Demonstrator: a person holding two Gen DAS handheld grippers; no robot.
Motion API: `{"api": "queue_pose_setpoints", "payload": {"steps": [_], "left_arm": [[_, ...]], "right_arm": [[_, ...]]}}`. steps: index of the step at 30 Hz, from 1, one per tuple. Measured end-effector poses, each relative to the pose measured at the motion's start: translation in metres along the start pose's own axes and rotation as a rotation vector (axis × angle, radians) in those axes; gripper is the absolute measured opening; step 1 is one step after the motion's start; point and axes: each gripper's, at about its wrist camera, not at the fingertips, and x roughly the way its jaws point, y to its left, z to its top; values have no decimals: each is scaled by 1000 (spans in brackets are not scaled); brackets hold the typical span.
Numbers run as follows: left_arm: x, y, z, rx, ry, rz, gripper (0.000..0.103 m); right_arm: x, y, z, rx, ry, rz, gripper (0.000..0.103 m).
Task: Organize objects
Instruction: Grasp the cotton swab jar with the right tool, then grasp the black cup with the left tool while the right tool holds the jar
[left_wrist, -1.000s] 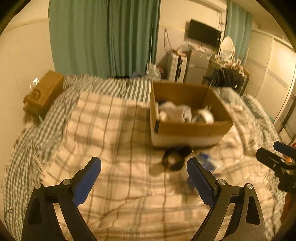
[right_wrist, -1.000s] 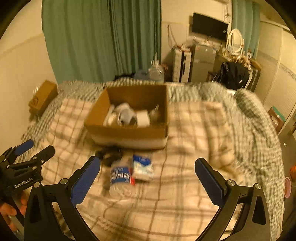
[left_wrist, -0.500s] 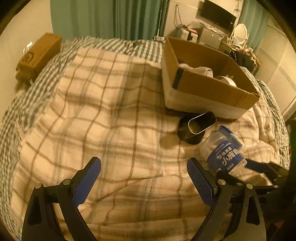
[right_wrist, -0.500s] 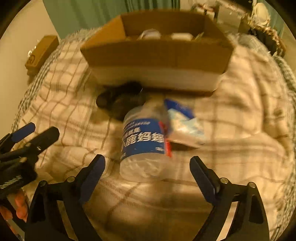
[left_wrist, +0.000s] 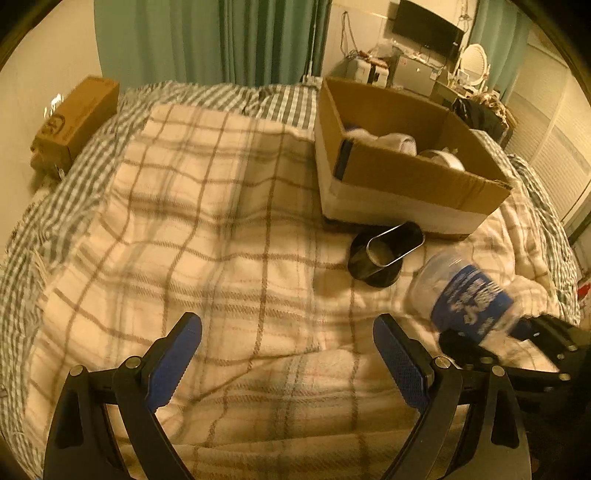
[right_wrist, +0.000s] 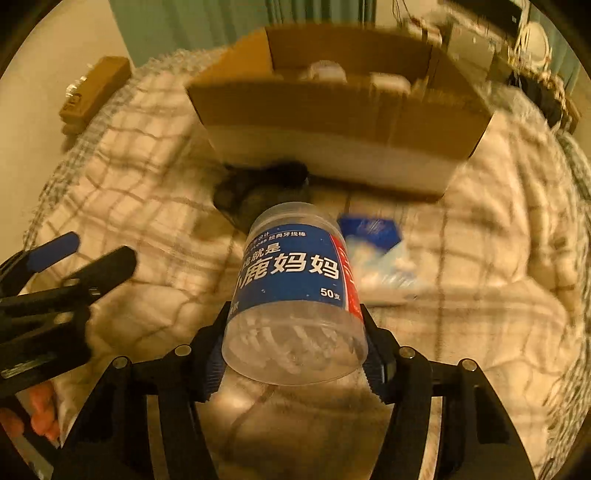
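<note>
Closing on the clear plastic jar (right_wrist: 295, 291), the right gripper (right_wrist: 295, 354) has a pad against each side of its lower body, jaws narrowed to the jar's width, apparently so it can be carried to the cardboard box (right_wrist: 332, 110). The jar lies tilted, its long axis running away from the gripper toward that box, blue label up. Beside it, the left gripper (left_wrist: 288, 354) hangs wide open and empty over the plaid blanket (left_wrist: 203, 221).

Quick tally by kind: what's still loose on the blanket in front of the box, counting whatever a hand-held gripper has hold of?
Clear jar, between the right hand-held gripper's closing jaws: 1
Black cup: 1
Blue-white packet: 1
Total: 3
</note>
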Motion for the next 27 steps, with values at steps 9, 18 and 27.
{"api": "queue_pose_setpoints", "payload": {"steps": [9,18,27], "left_arm": [[-14,-22,10,80,-46,0,97],[17,-50,30,97,-9,-73,97],[72,-74,43,166,104,-75,96]], "right_arm": [[-79,-11,4,-10,-193,-29,61],[-77,-59,13,63,-214,-116,61],[-38,-94,16,130,-172,-118,61]]}}
